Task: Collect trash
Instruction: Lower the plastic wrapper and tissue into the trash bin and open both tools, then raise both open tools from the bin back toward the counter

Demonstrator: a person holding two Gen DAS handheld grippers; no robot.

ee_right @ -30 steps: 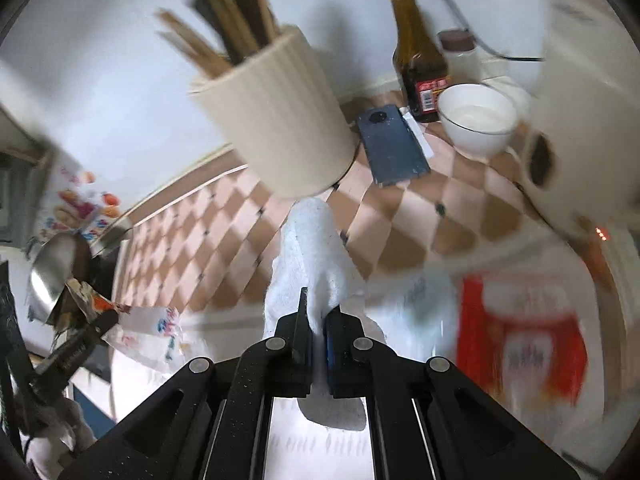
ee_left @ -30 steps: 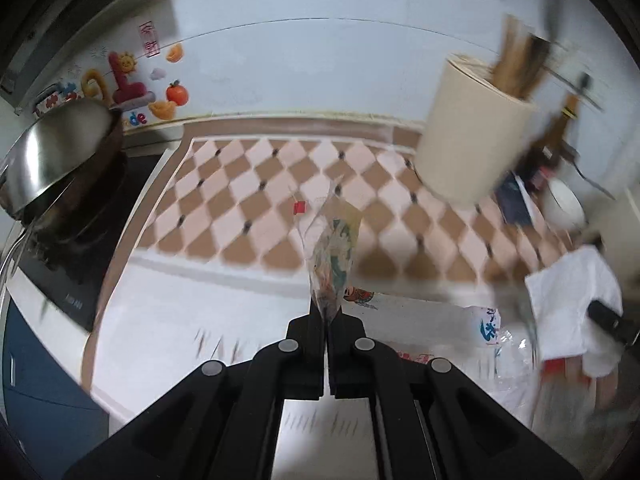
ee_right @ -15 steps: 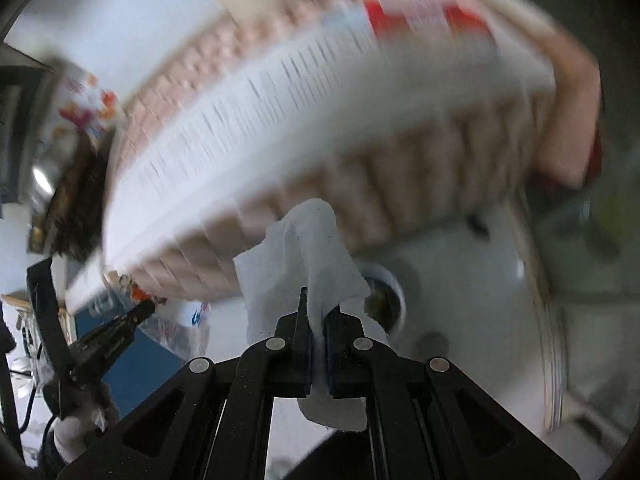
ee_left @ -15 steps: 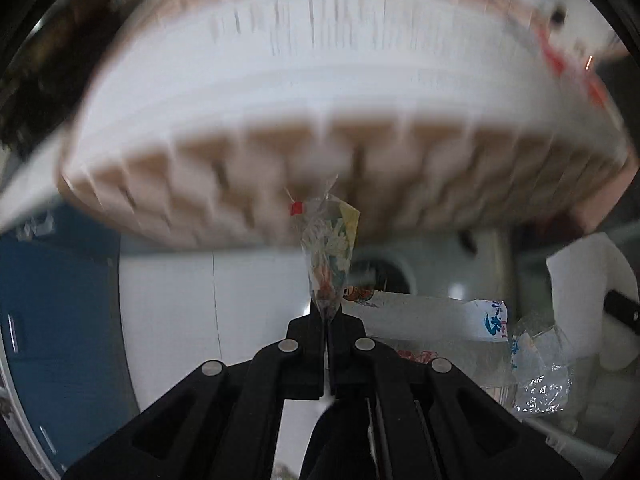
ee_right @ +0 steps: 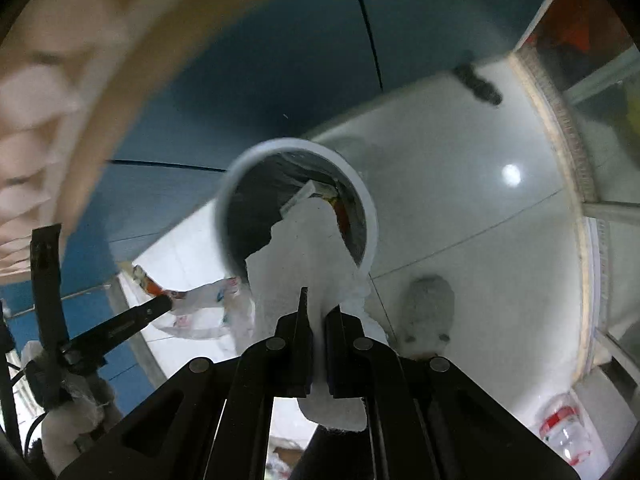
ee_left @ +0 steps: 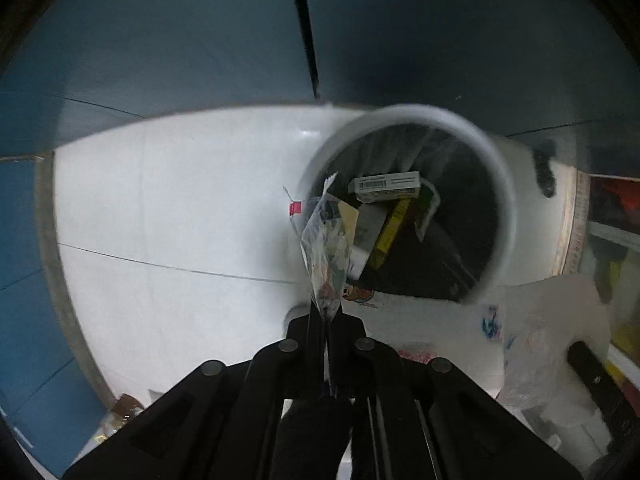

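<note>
Hovering above the bin, the left gripper pinches a plastic wrapper at the rim's nine o'clock; the right gripper clamps a white tissue at six o'clock. Both drops remain; boxes already lie inside.

Probably a home kitchen: blue cabinet doors, glossy white floor tiles, a tiled counter edge, a round waste bin
</note>
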